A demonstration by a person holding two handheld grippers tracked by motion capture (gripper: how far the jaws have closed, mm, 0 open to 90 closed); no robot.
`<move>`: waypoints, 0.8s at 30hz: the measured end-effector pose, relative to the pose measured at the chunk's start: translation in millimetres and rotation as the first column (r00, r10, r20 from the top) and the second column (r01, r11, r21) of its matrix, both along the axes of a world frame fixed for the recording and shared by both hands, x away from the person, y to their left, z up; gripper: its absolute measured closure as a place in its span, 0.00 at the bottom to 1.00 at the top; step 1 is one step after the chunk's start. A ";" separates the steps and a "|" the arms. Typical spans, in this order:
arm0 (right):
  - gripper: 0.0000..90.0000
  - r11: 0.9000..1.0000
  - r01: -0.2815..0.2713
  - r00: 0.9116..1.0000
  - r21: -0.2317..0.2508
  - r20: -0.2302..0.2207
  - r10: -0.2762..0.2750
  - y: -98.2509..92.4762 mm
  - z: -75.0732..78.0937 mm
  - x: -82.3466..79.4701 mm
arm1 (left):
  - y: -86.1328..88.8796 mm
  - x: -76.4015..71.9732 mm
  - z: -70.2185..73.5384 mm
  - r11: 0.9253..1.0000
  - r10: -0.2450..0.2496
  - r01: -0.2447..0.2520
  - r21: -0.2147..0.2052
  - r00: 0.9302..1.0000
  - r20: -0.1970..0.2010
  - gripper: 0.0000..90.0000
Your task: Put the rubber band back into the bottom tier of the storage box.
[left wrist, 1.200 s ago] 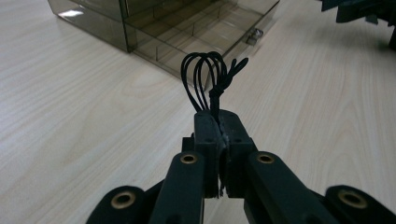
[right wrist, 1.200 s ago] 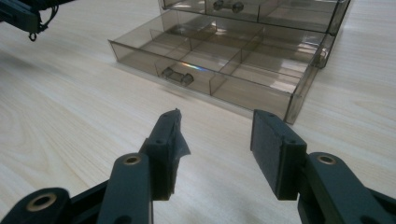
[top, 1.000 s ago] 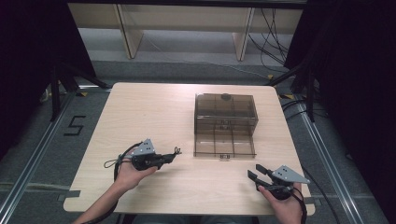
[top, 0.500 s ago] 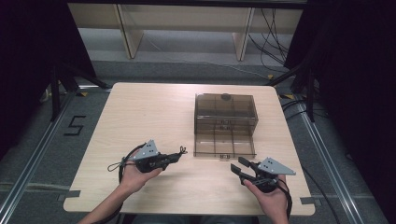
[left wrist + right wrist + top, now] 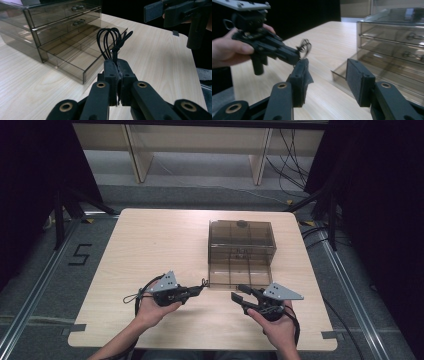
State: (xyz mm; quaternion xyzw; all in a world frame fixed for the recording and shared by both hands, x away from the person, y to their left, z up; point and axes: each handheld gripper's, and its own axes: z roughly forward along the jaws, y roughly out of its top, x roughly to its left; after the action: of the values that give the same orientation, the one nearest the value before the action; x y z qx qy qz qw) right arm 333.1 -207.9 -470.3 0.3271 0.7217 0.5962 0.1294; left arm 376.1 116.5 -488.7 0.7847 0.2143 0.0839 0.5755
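My left gripper (image 5: pixel 199 290) is shut on a looped bundle of thin black cord (image 5: pixel 111 41), which sticks up from its tips (image 5: pixel 117 67). It hovers just left of the pulled-out bottom drawer (image 5: pixel 239 277) of a smoky clear drawer box (image 5: pixel 241 242). My right gripper (image 5: pixel 237 292) stands open with nothing between its pads (image 5: pixel 328 75), pointing left toward the left gripper (image 5: pixel 269 48) and the cord (image 5: pixel 304 46). In the left gripper view the right gripper (image 5: pixel 180 12) hangs at the upper right, beyond the open drawer (image 5: pixel 75 55).
The drawer box (image 5: pixel 392 30) has two closed upper drawers with small knobs. The wooden table (image 5: pixel 150 240) is bare to the left and behind my hands. Shelving stands beyond the far edge, and cables lie on the floor at the right.
My right gripper has moved left and forward, closer to the left gripper and the open drawer. The left gripper has shifted a little right with the cord still in it.
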 end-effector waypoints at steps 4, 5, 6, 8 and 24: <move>0.60 0.999 -0.023 1.000 0.029 -0.014 0.023 5.8 1.5 2.2 | -5.7 -1.0 -0.4 1.000 -0.014 0.014 0.010 1.000 0.006 0.97; 0.60 0.999 -0.031 0.999 0.030 -0.012 0.031 7.1 1.9 3.0 | -6.4 -2.2 -0.1 1.000 -0.004 0.004 0.013 1.000 0.000 0.97; 0.60 0.999 -0.029 0.999 0.028 -0.024 0.029 7.4 2.9 2.3 | -6.9 -1.8 0.1 1.000 -0.012 0.012 0.017 1.000 0.008 0.97; 0.60 0.998 -0.051 0.998 0.036 -0.045 0.052 11.8 4.6 3.3 | -8.0 -2.3 0.5 1.000 -0.019 0.019 0.023 1.000 0.010 0.97; 0.61 0.991 -0.127 0.988 0.049 -0.085 0.131 34.6 2.6 11.8 | -20.6 -9.3 1.3 0.997 -0.071 0.070 0.031 0.997 0.036 0.96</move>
State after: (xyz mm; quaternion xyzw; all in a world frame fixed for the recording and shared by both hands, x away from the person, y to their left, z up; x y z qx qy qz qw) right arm 344.9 -173.3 -467.7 0.3085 0.7331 0.6039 0.0513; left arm 366.9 96.0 -487.3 0.7987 0.1745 0.0814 0.5701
